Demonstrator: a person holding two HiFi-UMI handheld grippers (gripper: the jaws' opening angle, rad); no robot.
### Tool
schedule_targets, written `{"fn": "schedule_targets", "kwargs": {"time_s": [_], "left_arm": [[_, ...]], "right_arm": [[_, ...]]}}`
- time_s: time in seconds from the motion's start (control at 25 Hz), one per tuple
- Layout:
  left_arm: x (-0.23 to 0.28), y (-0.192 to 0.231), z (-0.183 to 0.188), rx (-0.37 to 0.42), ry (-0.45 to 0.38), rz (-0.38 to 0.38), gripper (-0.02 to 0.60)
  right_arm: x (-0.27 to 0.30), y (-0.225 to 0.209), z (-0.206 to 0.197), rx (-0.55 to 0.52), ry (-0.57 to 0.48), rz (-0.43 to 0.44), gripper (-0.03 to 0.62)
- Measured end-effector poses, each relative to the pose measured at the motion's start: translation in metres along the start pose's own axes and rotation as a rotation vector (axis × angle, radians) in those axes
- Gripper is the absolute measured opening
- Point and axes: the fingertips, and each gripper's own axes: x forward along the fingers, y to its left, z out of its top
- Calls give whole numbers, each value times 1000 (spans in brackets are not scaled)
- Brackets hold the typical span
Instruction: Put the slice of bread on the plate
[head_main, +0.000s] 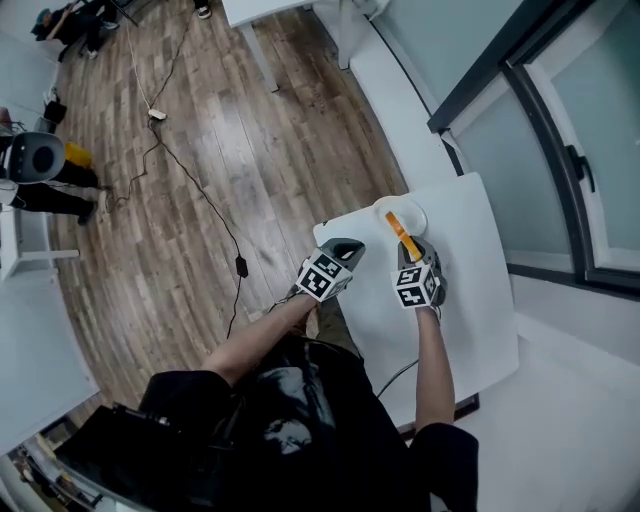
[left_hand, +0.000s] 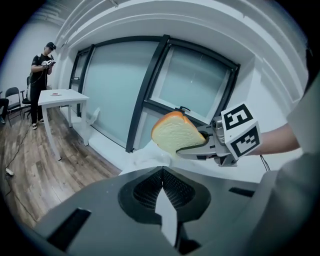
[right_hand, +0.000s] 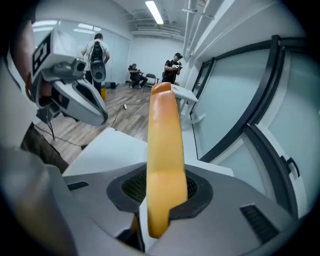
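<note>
"Where is the bread?"
"The right tongs pinch it, standing on its edge, just above the plate on the white table."
"And the left tongs?"
"Closed, with nothing inside."

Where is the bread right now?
The slice of bread is pinched in the right gripper, held in the air over the white plate at the far end of the table.

Wood floor, white table, windows
</note>
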Motion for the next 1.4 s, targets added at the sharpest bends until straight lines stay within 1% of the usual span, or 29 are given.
{"fn": "schedule_targets", "kwargs": {"time_s": [0.12,0.2,0.28,0.36,0.44,0.52,0.56,0.64,0.68,0.76,0.8,0.88,0.92,0.96,1.08,1.16,1.24,1.4], "left_arm": [[11,25,-1,-29,21,21,3],[13,32,0,-50,20,22,3],[12,35,1,-57,16,20,3],[9,37,0,-62,14,20,3],[4,39,-5,-71,18,23,3],[0,40,-9,-82,24,21,3],[-2,39,-11,-86,27,17,3],[-7,37,-15,-91,36,6,3],[-8,36,-16,-96,40,-3,3],[-10,34,-19,-112,47,-22,3],[-10,32,-21,-117,51,-29,3],[-10,30,-23,-118,62,-42,3],[-10,29,-23,-116,67,-49,3],[-10,27,-23,-115,70,-57,3],[-11,22,-24,-126,76,-84,3],[-12,20,-23,-136,79,-99,3],[-13,19,-22,-135,79,-106,3],[-21,15,-19,-134,68,-123,3]], "right_arm": [[34,-19,-10,-137,101,-54,100],[50,-34,-17,-257,162,-111,100],[62,-50,-19,-381,202,-183,100],[74,-60,-17,-483,221,-242,100],[86,-59,-19,-563,241,-256,100],[95,-50,-25,-604,266,-211,100],[97,-44,-26,-600,272,-176,101],[97,-33,-28,-558,279,-100,101],[96,-29,-27,-532,291,-61,138],[94,-21,-33,-485,350,21,270],[94,-19,-38,-468,384,54,290],[92,-18,-46,-453,445,106,291],[89,-18,-49,-454,476,128,305],[86,-18,-52,-461,509,148,321],[70,-16,-63,-488,604,195,324],[61,-13,-69,-471,636,195,324],[57,-11,-76,-416,637,164,324],[40,-10,-93,-299,624,15,322]]}}
